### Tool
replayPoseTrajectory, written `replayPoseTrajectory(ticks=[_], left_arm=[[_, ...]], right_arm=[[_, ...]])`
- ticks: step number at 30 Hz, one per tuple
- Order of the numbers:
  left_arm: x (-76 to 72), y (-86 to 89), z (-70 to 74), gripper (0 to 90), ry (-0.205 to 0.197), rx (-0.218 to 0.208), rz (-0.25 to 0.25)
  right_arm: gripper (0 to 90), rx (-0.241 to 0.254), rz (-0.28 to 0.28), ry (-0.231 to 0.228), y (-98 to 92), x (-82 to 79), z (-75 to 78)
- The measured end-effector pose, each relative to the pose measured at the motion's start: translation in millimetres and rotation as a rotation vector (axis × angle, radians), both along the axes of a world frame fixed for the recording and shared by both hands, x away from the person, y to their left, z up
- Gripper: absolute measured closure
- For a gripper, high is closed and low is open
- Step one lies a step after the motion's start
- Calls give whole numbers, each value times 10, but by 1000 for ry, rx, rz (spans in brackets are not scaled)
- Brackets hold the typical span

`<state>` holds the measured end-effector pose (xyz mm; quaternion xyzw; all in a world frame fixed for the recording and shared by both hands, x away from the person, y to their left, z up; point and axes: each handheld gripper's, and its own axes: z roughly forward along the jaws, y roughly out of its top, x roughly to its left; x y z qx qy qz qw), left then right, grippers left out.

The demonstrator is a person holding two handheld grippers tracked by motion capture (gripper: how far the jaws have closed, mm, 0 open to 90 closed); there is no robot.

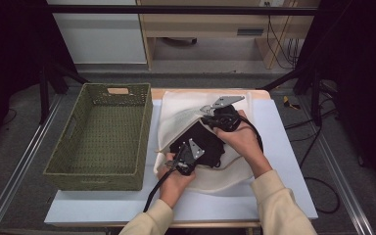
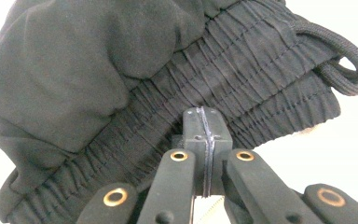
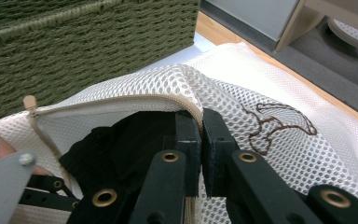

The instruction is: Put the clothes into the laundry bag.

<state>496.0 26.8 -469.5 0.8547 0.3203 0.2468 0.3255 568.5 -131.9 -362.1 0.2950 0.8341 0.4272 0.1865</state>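
Black shorts [image 2: 121,93] sit half inside mesh bag [image 3: 270,93]; right gripper [image 3: 201,122] jaws pinch its zipper edge, left gripper [image 2: 204,122] jaws shut; pushing deeper likely next.

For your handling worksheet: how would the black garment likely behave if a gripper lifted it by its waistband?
The black garment would probably flop and hang, since it lies bunched in soft folds. It seems light, being thin cloth. Its gathered waistband may stretch, and the cord could snag on the mesh bag.

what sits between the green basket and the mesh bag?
Nothing: in the high view a bare strip of white table top separates the green basket from the mesh bag.
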Motion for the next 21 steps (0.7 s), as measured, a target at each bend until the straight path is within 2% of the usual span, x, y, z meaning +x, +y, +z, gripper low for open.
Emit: replayPoseTrajectory(ticks=[5,21], left_arm=[[15,-10,-14,899,-6,-7,6],[128,-72,-17,899,-22,15,15]], right_arm=[[870,9,-6,-6,-26,13,7],[870,14,-6,-1,-85,11,-32]])
